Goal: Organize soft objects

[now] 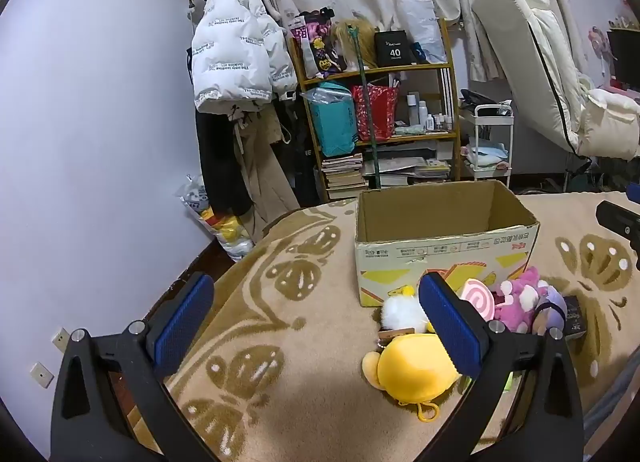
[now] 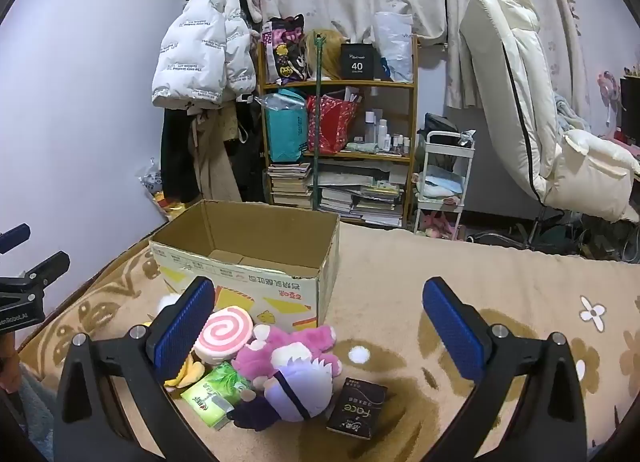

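An open, empty cardboard box stands on a patterned blanket; it also shows in the right wrist view. In front of it lie soft toys: a yellow plush, a white fluffy one, a pink swirl cushion, a pink plush and a purple plush. A green tissue pack and a black pack lie beside them. My left gripper is open and empty, left of the toys. My right gripper is open and empty above the pile.
The blanket covers a bed. Beyond it stand a cluttered shelf, a white cart, hanging coats and a white recliner chair. A wall is close on the left.
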`<move>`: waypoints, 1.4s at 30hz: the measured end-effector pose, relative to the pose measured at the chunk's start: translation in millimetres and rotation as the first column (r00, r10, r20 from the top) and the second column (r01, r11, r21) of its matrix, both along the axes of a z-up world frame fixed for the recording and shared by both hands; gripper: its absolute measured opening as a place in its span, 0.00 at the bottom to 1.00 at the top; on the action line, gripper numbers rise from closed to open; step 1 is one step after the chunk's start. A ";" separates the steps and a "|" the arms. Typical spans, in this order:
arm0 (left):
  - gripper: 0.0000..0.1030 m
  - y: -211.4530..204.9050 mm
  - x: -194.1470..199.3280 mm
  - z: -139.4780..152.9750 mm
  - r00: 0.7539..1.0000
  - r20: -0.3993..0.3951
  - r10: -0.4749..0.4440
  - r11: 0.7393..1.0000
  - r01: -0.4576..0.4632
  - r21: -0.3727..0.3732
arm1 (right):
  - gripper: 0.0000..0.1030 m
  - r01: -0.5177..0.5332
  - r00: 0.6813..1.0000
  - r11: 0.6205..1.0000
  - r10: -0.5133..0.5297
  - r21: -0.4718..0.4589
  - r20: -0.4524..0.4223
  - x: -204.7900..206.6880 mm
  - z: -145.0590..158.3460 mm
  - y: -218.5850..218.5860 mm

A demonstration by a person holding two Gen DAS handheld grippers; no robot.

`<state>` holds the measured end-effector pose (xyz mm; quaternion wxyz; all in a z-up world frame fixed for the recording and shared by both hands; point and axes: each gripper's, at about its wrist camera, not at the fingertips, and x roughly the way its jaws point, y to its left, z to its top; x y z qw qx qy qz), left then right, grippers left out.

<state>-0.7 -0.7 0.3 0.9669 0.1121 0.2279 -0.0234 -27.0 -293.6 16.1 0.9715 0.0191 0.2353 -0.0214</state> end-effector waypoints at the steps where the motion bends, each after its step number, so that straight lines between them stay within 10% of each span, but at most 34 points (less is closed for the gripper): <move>1: 0.98 0.2 -0.2 0.0 1.000 0.004 0.004 1.000 -0.004 -0.002 | 1.00 -0.001 1.000 1.000 0.001 -0.003 -0.013 0.5 0.1 0.0; 42: 0.98 7.6 -1.1 -3.0 1.000 -0.006 0.011 1.000 -0.011 -0.002 | 1.00 0.004 1.000 1.000 -0.004 0.009 -0.014 -0.3 -0.3 -4.8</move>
